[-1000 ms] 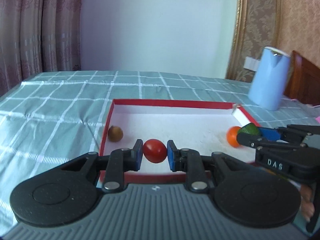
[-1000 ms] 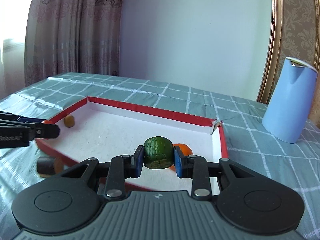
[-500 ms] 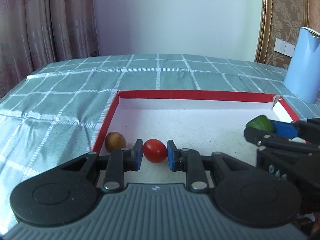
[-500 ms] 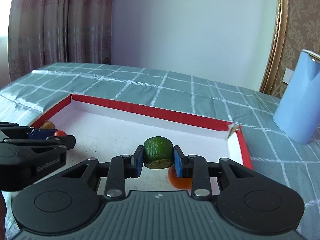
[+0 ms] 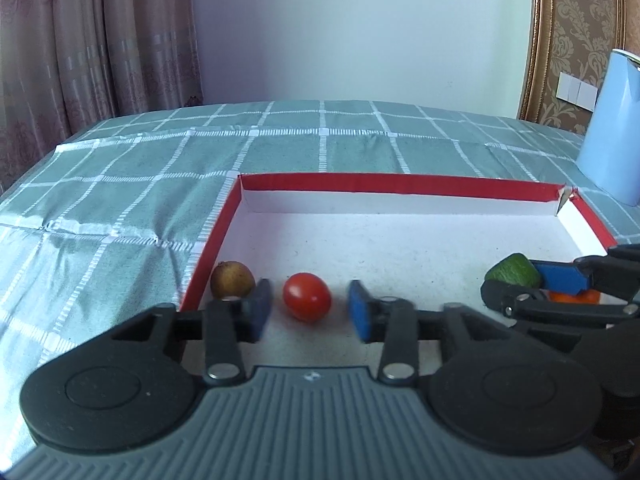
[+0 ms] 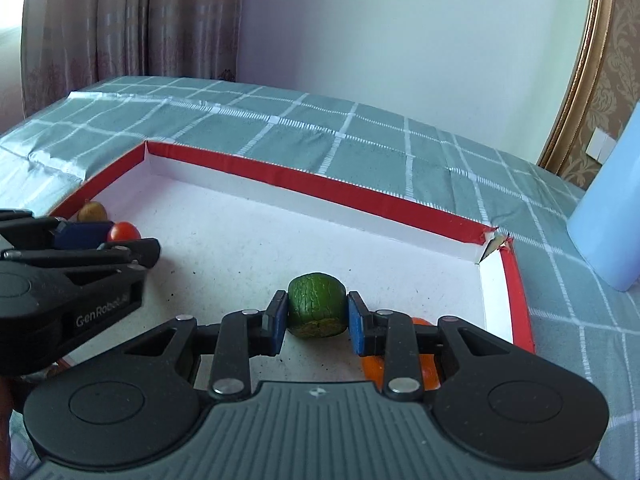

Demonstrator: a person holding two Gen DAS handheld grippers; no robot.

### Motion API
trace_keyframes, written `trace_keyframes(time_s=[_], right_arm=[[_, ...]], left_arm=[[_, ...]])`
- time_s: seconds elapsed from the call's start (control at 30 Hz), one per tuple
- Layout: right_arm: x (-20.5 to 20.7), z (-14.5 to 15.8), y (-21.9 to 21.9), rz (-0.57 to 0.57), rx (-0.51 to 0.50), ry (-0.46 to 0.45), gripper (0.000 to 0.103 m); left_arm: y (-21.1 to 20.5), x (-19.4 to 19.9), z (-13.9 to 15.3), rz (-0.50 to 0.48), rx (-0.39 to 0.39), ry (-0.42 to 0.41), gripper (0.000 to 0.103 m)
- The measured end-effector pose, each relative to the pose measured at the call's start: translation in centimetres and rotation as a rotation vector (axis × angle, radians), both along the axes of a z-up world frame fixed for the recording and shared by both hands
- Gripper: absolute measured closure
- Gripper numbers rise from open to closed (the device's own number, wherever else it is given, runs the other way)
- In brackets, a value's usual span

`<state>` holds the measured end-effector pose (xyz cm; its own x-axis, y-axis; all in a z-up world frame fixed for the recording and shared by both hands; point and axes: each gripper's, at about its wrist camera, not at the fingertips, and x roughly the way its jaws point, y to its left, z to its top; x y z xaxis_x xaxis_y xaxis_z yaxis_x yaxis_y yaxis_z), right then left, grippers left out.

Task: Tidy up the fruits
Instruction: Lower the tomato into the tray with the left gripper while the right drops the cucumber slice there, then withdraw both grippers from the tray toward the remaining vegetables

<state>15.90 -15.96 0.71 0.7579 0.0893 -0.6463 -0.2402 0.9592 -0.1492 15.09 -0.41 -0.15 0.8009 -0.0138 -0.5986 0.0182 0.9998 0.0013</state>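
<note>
Fingers [image 5: 360,312] just opened; one tomato [image 5: 307,297], one avocado [image 6: 317,305], one orange [image 6: 374,366]

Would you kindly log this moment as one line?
left claw: just opened, tomato released in tray | right claw: shut on green fruit

**Daylit room behind the table**

A plain pale wall [image 5: 360,28] fills the upper centre. Pinkish patterned curtains [image 5: 92,40] hang upper left. At upper right, a gilt frame moulding [image 5: 536,40] borders brown damask wallpaper [image 5: 580,20]. A green checked tablecloth [image 5: 120,184] spreads below.
</note>
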Motion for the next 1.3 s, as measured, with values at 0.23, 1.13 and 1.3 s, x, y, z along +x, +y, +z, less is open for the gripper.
trace_keyframes(time_s=[0.23,1.13,1.3], right_arm=[[0.0,-0.1,0.2,0.0,-0.017,-0.006,0.072],[-4.6,1.6,-4.1,-0.035,0.193,-0.116,0.025],[-6.3,1.4,-5.0,-0.048,0.21,-0.147,0.025]], left_arm=[[-0.2,-0.3,0.0,-0.03,-0.007,0.0,0.041],[2.5,-6.8,1.5,-0.031,-0.051,-0.151,0.008],[3.1,-8.9,1.2,-0.061,-0.051,-0.157,0.007]])
